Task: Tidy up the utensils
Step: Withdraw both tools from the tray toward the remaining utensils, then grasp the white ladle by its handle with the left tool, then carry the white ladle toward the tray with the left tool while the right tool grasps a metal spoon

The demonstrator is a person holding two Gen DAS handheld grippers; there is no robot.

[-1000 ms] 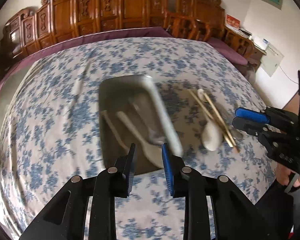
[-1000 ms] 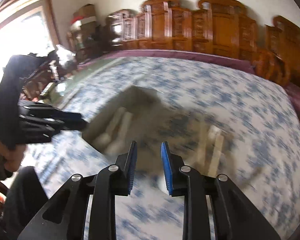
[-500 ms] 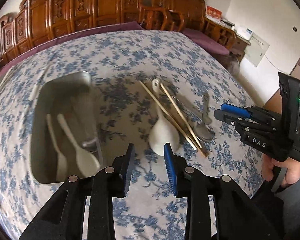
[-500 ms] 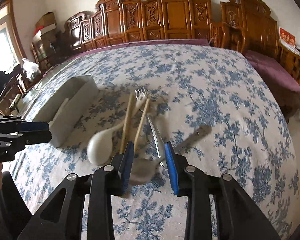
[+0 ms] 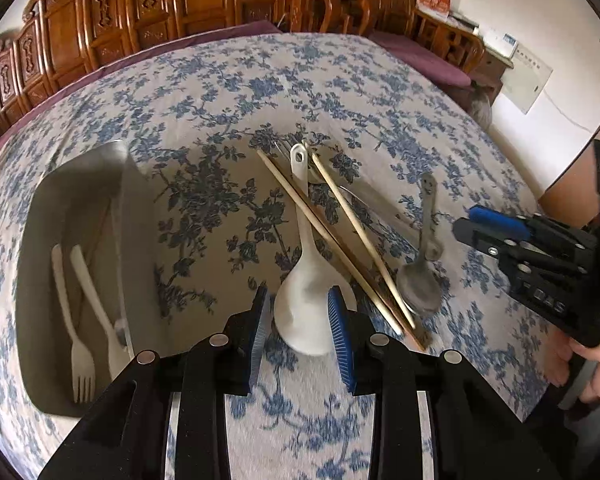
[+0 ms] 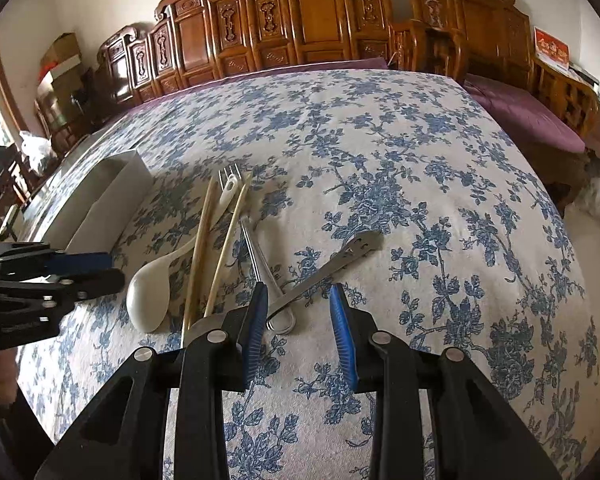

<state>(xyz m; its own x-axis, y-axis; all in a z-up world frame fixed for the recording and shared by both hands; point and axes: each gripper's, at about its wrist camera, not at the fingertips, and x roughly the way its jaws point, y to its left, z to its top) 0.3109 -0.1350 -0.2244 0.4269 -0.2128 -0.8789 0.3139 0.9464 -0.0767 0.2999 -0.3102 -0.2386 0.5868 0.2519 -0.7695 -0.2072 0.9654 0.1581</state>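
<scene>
Floral tablecloth (image 5: 220,92) under a loose pile of utensils, right of the grey tray (image 5: 32,240). White spoon (image 5: 304,304) lies bowl-first toward the left gripper (image 5: 300,316), handle pointing away; jaws narrowly parted, straddling the bowl, empty. Right gripper (image 6: 298,312), jaws just widened, hovers empty over the metal spoon (image 6: 324,272).

My right hand-held gripper (image 6: 298,316) hangs with jaws parted over the metal spoon (image 6: 320,276) on the floral table (image 6: 420,200). Left lie chopsticks (image 6: 208,252), a white spoon (image 6: 152,292) and, I think, a fork (image 6: 230,172).
</scene>
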